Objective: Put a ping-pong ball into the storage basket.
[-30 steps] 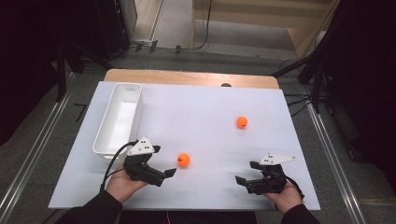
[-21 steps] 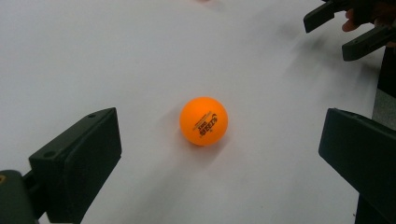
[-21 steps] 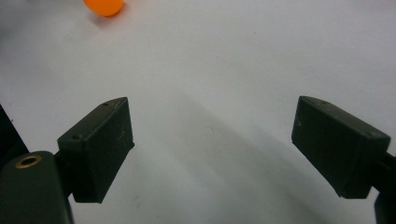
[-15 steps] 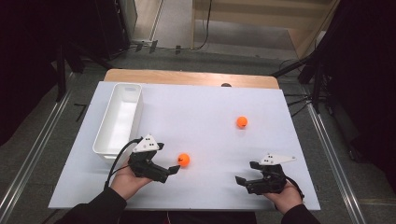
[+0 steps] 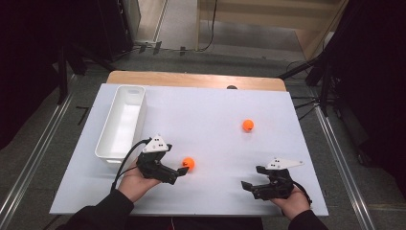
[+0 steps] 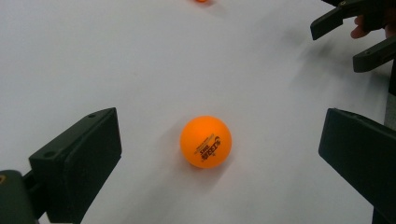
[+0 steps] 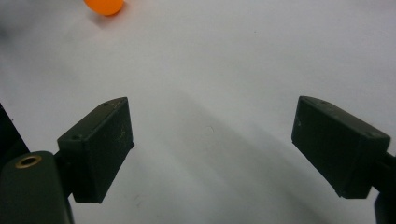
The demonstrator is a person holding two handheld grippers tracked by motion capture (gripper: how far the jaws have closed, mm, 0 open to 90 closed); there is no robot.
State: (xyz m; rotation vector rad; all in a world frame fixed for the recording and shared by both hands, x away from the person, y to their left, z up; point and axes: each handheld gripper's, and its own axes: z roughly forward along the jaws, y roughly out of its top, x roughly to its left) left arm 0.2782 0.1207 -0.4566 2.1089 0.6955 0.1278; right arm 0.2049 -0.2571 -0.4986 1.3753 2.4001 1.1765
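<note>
We hold the left gripper [image 5: 182, 171] low over the white table [image 5: 210, 120], near its front edge, and its jaws stand wide apart. Just ahead of them lies the near orange ball [image 5: 188, 163], resting on the table surface. In the left gripper view the same ball [image 6: 206, 141] sits between the two black jaws but touches neither; it lies a little ahead of their tips, roughly midway between them, with dark print on its lower face. From above, the ball seems just beside the jaw tips, though we cannot quite tell there whether it lies inside the gap or just past it.

We hold the right gripper [image 5: 249, 184] near the front right of the table, well apart from the near ball. Its jaws are also spread wide with bare table between them, as the right gripper view [image 7: 212, 140] shows. At the top left edge of that view we see an orange ball [image 7: 103, 5], well beyond the jaws; which of the two it is we cannot say for sure.

A far orange ball [image 5: 247, 125] lies farther back on the table, toward the right. A white tray [image 5: 106, 143] stands lengthwise along the left side, just behind the left gripper.
</note>
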